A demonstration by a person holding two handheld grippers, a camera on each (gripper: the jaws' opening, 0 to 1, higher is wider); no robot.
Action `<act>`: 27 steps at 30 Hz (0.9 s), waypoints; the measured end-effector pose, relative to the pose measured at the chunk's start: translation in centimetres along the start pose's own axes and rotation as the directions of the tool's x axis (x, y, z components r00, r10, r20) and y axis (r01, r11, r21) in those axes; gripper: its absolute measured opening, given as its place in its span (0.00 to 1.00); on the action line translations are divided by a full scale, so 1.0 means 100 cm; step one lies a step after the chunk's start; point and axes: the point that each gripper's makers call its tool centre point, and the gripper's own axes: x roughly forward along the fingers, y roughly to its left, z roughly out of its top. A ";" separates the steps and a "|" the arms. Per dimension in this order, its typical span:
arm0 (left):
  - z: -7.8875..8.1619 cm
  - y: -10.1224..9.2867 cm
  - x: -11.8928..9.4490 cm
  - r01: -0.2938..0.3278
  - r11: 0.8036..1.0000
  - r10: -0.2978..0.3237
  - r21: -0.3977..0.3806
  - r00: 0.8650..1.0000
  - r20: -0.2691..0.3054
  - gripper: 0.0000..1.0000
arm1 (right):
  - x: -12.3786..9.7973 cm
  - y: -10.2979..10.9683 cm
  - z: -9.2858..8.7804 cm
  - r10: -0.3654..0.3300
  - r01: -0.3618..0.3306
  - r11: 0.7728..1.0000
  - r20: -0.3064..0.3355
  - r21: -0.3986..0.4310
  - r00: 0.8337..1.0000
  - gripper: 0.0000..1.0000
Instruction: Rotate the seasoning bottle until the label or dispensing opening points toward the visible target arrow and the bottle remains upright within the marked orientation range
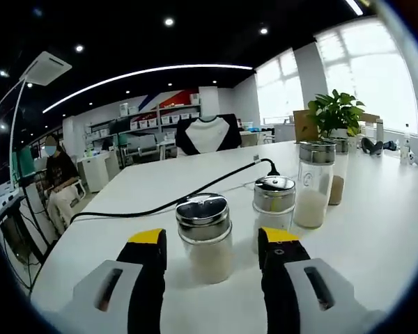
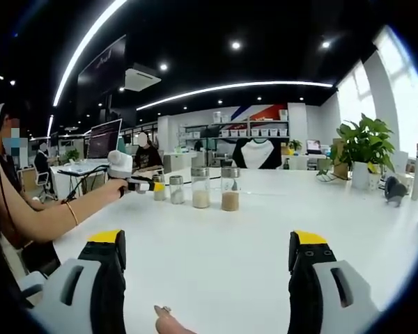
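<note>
Straight ahead of the left hand-held gripper (image 1: 212, 254), between its yellow-tipped jaws: the nearest seasoning bottle (image 1: 205, 238), upright on the white surface (image 1: 376, 229), long axis vertical and crosswise to the jaws' reach. Jaws wide apart, a clear gap each side of the glass, nothing gripped; whether the tips are level with the body or just short of it, hard to say. Short clear glass, pale powder in the lower half, shiny metal cap with dispensing slots on top; no label readable from here, and no target arrow or marked range to be made out on the surface. Just behind and to the right, a second short shaker (image 1: 274, 202), then a taller jar (image 1: 315, 184) of pale grains, with a darker-filled jar (image 1: 338, 174) behind that; a black cable (image 1: 160, 205) across the surface beyond. In the right gripper view, the same row of bottles (image 2: 191, 188) well off across the surface, the left hand-held gripper at its left end. Right hand-held gripper (image 2: 207, 261) wide open, empty, aimed over bare surface. Left plainly the nearer; judged next: close squarely on the glass, twist about the vertical axis, no tipping.
</note>
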 end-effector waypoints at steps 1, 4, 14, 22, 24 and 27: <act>0.001 0.000 0.001 -0.001 1.000 0.001 -0.001 1.000 0.006 0.55 | 0.000 0.000 0.000 -0.001 0.001 1.000 -0.002 0.003 1.000 0.99; 0.004 -0.001 0.004 0.003 1.000 -0.003 0.012 1.000 0.006 0.55 | -0.001 -0.001 -0.001 -0.002 0.002 1.000 -0.006 0.003 1.000 0.99; -0.002 0.006 0.016 0.000 0.999 -0.001 -0.041 1.000 -0.027 0.50 | -0.006 -0.007 0.006 -0.018 0.018 1.000 0.029 0.006 0.999 0.99; 0.002 0.016 0.018 -0.035 0.999 0.035 -0.034 0.999 -0.013 0.48 | -0.008 -0.010 0.000 -0.032 0.032 0.999 0.023 0.021 0.999 0.97; 0.004 0.018 0.020 -0.035 0.999 0.035 -0.039 0.999 -0.008 0.46 | -0.009 -0.010 0.002 -0.038 0.038 0.999 0.030 0.009 0.999 0.97; 0.006 0.018 0.021 -0.029 0.999 0.029 -0.037 1.000 0.004 0.37 | -0.009 -0.011 0.004 -0.039 0.039 0.999 0.035 0.016 0.999 0.97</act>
